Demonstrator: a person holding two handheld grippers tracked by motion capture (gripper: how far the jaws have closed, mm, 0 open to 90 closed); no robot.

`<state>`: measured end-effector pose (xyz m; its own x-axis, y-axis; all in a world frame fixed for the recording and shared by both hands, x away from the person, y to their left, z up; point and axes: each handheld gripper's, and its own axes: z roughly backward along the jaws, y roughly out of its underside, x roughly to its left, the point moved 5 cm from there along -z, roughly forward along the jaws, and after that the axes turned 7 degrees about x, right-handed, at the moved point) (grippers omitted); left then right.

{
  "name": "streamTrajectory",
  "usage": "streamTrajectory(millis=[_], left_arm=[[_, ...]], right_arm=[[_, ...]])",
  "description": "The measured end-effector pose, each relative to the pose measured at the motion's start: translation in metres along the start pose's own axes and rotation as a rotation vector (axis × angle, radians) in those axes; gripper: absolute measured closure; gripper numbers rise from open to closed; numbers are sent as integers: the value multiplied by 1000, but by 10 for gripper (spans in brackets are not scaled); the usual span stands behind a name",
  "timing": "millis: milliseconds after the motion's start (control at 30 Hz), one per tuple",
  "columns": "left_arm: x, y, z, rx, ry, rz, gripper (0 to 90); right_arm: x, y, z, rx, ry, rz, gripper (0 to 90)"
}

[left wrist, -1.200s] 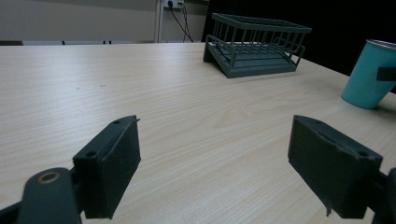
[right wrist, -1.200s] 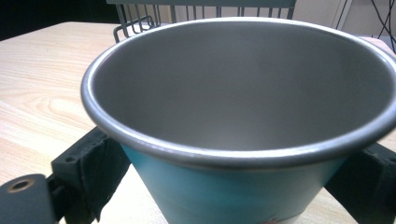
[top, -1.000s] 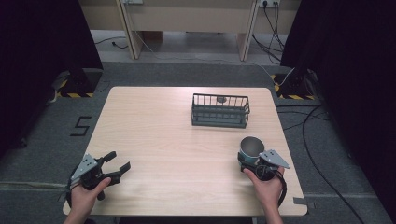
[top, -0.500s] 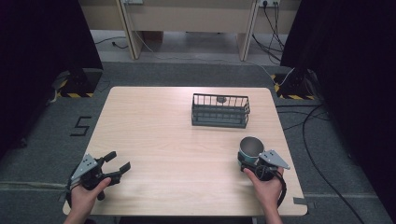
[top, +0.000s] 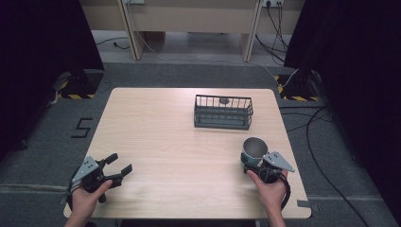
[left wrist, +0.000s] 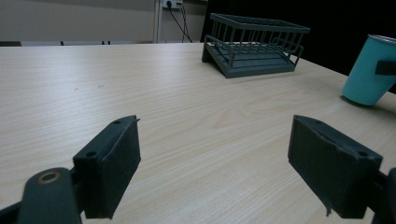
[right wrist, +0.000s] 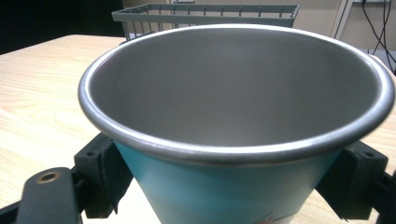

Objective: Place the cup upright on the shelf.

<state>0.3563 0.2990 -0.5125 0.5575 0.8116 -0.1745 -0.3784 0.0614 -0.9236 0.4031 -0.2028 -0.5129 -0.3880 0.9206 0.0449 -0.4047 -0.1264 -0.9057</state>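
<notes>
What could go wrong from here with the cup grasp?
1. The right gripper holds the teal cup low on its tapered wall; the smooth cone might slip upward out of the fingers or tip.
2. The wire basket stands just beyond the cup, so a low carry could clip its rim.
3. The left gripper rests open and far off, too distant to steady the cup.
</notes>
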Motion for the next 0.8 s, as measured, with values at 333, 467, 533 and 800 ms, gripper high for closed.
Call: streamTrajectory(millis=[333, 467, 533, 800], left_arm=[[0, 0, 0, 0, -1, 0, 163], [0, 0, 0, 0, -2, 0, 163], [0, 0, 0, 0, -2, 0, 163], [1, 0, 0, 1, -4, 1, 163]], right_arm=[[3, -5, 2, -13, -1, 13, 171], [3, -7, 3, -16, -1, 13, 171], [3, -10, 3, -21, -1, 14, 171], [2, -16, 4, -32, 6, 19, 171]])
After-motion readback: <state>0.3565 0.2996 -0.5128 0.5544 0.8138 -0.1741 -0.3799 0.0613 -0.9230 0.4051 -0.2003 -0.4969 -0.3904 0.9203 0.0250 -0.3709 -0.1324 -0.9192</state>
